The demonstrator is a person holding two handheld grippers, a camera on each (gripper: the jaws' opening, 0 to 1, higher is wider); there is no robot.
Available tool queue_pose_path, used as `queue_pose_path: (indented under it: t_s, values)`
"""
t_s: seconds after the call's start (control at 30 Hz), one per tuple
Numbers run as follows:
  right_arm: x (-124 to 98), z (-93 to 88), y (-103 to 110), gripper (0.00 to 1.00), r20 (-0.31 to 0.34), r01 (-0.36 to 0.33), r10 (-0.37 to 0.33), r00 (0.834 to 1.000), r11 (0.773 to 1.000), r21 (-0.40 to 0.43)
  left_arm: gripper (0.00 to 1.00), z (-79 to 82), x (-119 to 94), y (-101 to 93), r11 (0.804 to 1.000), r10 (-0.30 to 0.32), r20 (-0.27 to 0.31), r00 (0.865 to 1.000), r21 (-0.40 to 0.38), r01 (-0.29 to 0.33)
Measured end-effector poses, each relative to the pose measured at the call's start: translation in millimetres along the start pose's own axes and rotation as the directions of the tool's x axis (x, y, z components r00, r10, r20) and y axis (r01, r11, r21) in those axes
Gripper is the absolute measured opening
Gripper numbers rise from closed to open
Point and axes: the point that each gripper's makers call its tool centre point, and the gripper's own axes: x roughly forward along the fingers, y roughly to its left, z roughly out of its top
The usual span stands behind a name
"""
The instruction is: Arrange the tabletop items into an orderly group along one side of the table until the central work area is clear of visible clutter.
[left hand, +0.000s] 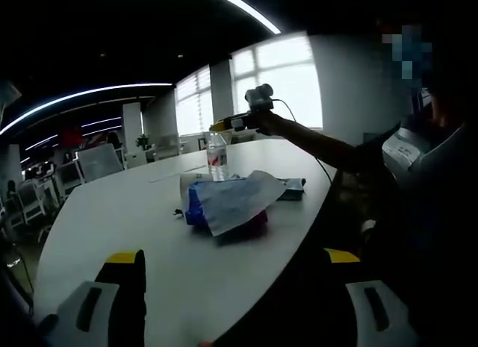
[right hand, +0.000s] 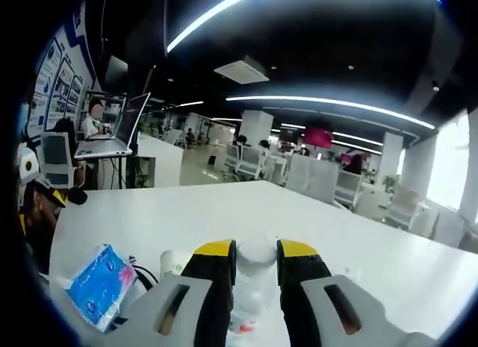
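Bottles: one clear plastic water bottle (right hand: 252, 287), upright on the white table (left hand: 134, 205).
Packets: one blue tissue packet (right hand: 98, 283) beside it.
Right gripper (right hand: 256, 259): clamped around the bottle.
Left gripper (left hand: 235, 261): jaws wide apart, holding nothing.

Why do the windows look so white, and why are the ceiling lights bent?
In the left gripper view, daylight blows out the windows, leaving the person's arm and the near table edge dark. In the right gripper view, the fisheye lens bows the ceiling light strips, and the water bottle sits slightly soft so close to the lens.
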Motion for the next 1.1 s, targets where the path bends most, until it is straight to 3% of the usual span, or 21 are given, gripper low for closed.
queue_pose_path:
  t_s: [0.33, 0.43, 0.57, 0.83, 1.1]
  values:
    - [0, -0.9, 1, 0.20, -0.002, 0.011, -0.011, 1.000, 0.999, -0.037, 0.96, -0.9, 0, -3.4, 1.000, 0.000, 0.000, 1.000, -0.002, 0.000]
    - [0, -2.1, 4, 0.25, 0.017, 0.020, -0.019, 1.000, 0.998, -0.054, 0.96, -0.7, -1, -4.2, 1.000, 0.000, 0.003, 1.000, 0.000, 0.000]
    - [-6, 3.5, -4, 0.26, 0.068, 0.106, -0.101, 0.993, 0.991, -0.079, 0.96, -1.7, 0, -5.2, 1.000, 0.002, 0.002, 1.000, -0.004, -0.002]
    - [-13, 10.9, 4, 0.26, 0.111, 0.131, -0.126, 0.986, 0.991, -0.036, 0.96, -4.0, -1, -5.3, 1.000, -0.007, 0.005, 1.000, -0.007, 0.007]
    - [-3, -8.0, 4, 0.26, 0.076, 0.145, -0.146, 0.986, 0.989, 0.017, 0.96, -6.9, -2, -6.9, 1.000, -0.014, 0.008, 1.000, -0.010, 0.014]
